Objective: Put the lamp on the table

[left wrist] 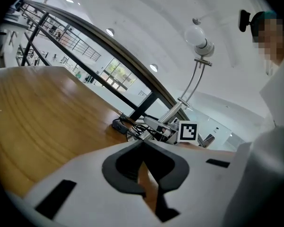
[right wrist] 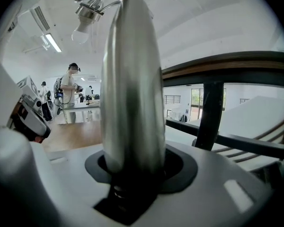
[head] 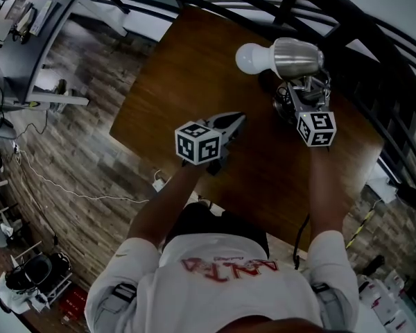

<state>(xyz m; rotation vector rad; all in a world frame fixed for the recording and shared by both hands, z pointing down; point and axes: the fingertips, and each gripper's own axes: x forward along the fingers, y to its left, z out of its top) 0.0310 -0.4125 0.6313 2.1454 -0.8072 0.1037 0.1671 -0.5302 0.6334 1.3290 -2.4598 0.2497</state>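
Brown desk: right claw grips the lamp by its stem, upright near the desk's far edge, left claw closed, empty; release apparently remains.

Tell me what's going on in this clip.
A person works with a gripper in each hand over a wooden table. The right gripper is closed on the metal stem of a silver desk lamp at the table's far side. The left gripper is shut and empty, held above the tabletop nearby.
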